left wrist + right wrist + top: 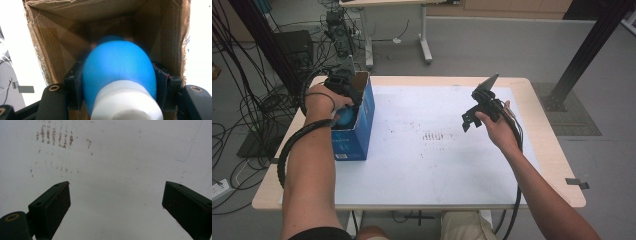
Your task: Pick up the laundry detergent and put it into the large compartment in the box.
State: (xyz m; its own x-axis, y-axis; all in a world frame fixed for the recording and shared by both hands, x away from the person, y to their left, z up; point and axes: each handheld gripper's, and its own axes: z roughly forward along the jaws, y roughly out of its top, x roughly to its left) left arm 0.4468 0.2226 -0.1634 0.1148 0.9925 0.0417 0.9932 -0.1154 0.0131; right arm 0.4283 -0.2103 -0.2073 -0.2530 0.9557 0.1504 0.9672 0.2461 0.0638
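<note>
My left gripper (pixel 346 106) reaches into the open top of a blue cardboard box (pixel 357 135) at the table's left edge. It is shut on a blue rubber bulb (pixel 118 67) with a white neck (pixel 126 102); both black pads (pixel 75 90) press its sides. The bulb (pixel 346 117) shows as a blue patch inside the box. Brown box walls (pixel 62 42) surround it, and a second blue shape lies deeper behind. My right gripper (pixel 469 120) hovers over the white table sheet (pixel 437 165) at right of centre. Its jaws (pixel 116 207) stand wide apart with nothing between them.
Faint reddish-brown marks (pixel 53 136) stain the sheet (pixel 120 170) near the middle of the table (pixel 542 165). Cables (pixel 242 110) and a black stand crowd the floor to the left. Another table's legs (pixel 424 40) stand beyond the far edge.
</note>
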